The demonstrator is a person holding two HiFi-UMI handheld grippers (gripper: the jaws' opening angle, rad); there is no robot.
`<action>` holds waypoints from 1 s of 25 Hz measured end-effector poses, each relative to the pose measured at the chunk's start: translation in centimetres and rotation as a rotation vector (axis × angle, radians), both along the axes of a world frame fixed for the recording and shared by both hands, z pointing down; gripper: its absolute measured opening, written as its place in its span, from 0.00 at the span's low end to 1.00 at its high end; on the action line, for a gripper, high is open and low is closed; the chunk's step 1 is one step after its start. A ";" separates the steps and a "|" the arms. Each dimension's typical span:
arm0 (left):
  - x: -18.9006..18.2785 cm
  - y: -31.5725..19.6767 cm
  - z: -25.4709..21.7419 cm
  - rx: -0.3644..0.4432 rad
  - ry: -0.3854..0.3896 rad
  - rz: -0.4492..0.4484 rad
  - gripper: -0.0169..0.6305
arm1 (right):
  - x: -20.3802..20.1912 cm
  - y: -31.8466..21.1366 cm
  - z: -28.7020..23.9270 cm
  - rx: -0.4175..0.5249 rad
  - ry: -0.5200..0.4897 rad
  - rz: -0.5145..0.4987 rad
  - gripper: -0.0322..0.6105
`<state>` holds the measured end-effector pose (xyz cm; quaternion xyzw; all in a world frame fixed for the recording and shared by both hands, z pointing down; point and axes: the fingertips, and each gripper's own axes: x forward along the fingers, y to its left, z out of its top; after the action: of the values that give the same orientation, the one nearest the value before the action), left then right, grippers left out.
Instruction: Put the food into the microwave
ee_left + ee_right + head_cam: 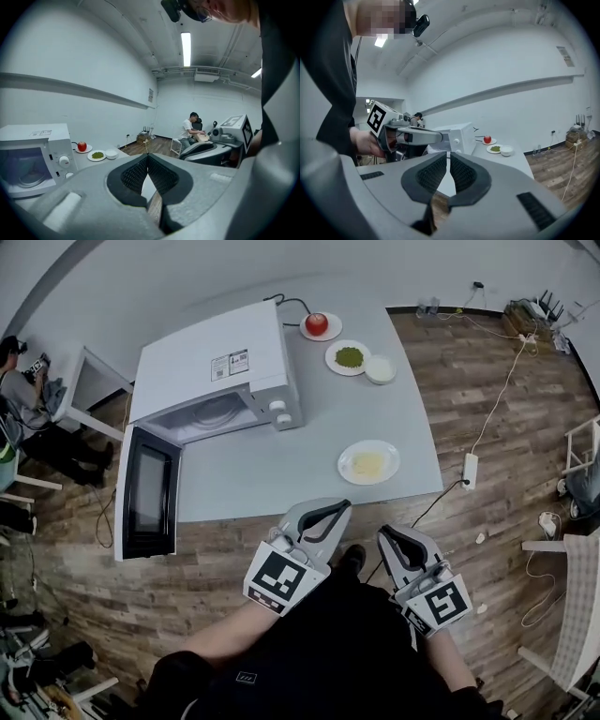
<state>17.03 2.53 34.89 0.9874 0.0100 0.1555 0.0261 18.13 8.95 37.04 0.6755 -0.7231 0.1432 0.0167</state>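
The white microwave [216,381] stands at the left of the grey table [281,474] with its door [148,493] swung open and its cavity empty. A plate of yellow food [368,462] lies near the table's front right. At the back are an apple on a plate [317,324], a plate of green food [349,357] and a white bowl [380,369]. My left gripper [328,512] and right gripper [392,542] hover off the table's front edge, both shut with nothing held. The left gripper view shows the microwave [33,154] and the apple [82,146]; the right gripper view shows the apple [487,139].
A power strip [470,470] and cables lie on the wooden floor right of the table. White furniture [581,456] stands at the far right. A person [19,371] sits at the far left behind a small white table [94,390].
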 end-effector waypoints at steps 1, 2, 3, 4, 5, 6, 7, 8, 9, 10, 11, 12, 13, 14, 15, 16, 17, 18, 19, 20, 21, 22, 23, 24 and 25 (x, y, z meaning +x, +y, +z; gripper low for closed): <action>0.7 -0.5 0.7 -0.008 -0.013 -0.008 0.04 | 0.6 -0.6 0.8 -0.017 -0.004 -0.007 0.08; 1.3 -1.0 1.5 -0.020 -0.026 -0.011 0.04 | 1.2 -1.3 1.6 -0.033 -0.007 -0.009 0.08; 1.9 -1.5 2.4 -0.031 -0.041 -0.008 0.04 | 1.9 -1.9 2.3 -0.046 -0.006 -0.007 0.08; 2.4 -1.9 3.4 -0.035 -0.058 -0.001 0.04 | 2.4 -2.6 3.0 -0.056 -0.003 -0.003 0.08; 2.9 -2.4 4.4 -0.035 -0.077 0.006 0.04 | 2.9 -3.3 3.8 -0.067 0.001 -0.001 0.08; 3.3 -2.9 5.6 -0.035 -0.098 0.011 0.04 | 3.2 -3.8 4.7 -0.080 0.001 0.000 0.08; 3.7 -3.4 6.7 -0.039 -0.115 0.013 0.04 | 3.4 -4.3 5.7 -0.097 0.000 -0.001 0.08; 4.2 -4.0 7.8 -0.044 -0.126 0.013 0.04 | 3.6 -4.7 6.9 -0.115 -0.001 -0.005 0.08; 4.8 -4.7 8.8 -0.046 -0.133 0.014 0.04 | 3.8 -5.2 8.1 -0.133 0.001 -0.012 0.08; 5.4 -5.2 9.8 -0.045 -0.138 0.017 0.04 | 3.9 -5.6 9.3 -0.149 0.010 -0.023 0.08; 6.0 -5.6 10.9 -0.040 -0.145 0.024 0.04 | 4.0 -6.0 10.6 -0.165 0.028 -0.037 0.08; 6.5 -5.8 12.0 -0.034 -0.155 0.039 0.04 | 4.0 -6.2 11.8 -0.182 0.056 -0.054 0.08; 7.0 -5.9 13.1 -0.027 -0.168 0.059 0.04 | 4.1 -6.3 12.9 -0.201 0.095 -0.070 0.08; 7.5 -5.9 14.1 -0.020 -0.182 0.080 0.04 | 4.3 -6.4 14.0 -0.222 0.138 -0.083 0.08; 7.8 -6.0 15.1 -0.012 -0.194 0.097 0.04 | 4.4 -6.3 15.1 -0.245 0.179 -0.092 0.08; 8.1 -6.1 15.9 -0.003 -0.204 0.108 0.04 | 4.5 -6.2 16.1 -0.264 0.211 -0.098 0.08; 8.3 -6.2 16.7 0.003 -0.212 0.114 0.04 | 4.6 -6.1 16.9 -0.276 0.233 -0.102 0.08; 8.4 -6.3 17.4 0.005 -0.217 0.116 0.04 | 4.7 -6.1 17.7 -0.282 0.246 -0.105 0.08; 8.6 -6.4 18.0 0.007 -0.222 0.115 0.04 | 4.9 -6.0 18.4 -0.287 0.254 -0.107 0.08; 8.7 -6.6 18.6 0.011 -0.227 0.112 0.04 | 5.2 -6.0 19.0 -0.294 0.260 -0.107 0.08; 8.9 -6.9 19.2 0.018 -0.235 0.110 0.04 | 5.5 -6.1 19.6 -0.303 0.270 -0.103 0.08; 9.0 -7.2 19.8 0.025 -0.244 0.110 0.04 | 5.9 -6.3 20.1 -0.313 0.285 -0.095 0.08; 9.2 -7.5 20.5 0.031 -0.255 0.113 0.04 | 6.3 -6.5 20.6 -0.323 0.305 -0.085 0.08; 9.4 -7.8 21.1 0.032 -0.267 0.117 0.04 | 6.6 -6.7 21.0 -0.333 0.331 -0.075 0.08; 9.6 -8.0 21.7 0.030 -0.280 0.122 0.04 | 7.0 -7.0 21.4 -0.344 0.361 -0.068 0.08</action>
<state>26.66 -5.52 56.60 0.9540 0.0642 0.2929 0.0030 25.12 1.95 58.47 0.6525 -0.6958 0.1406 0.2652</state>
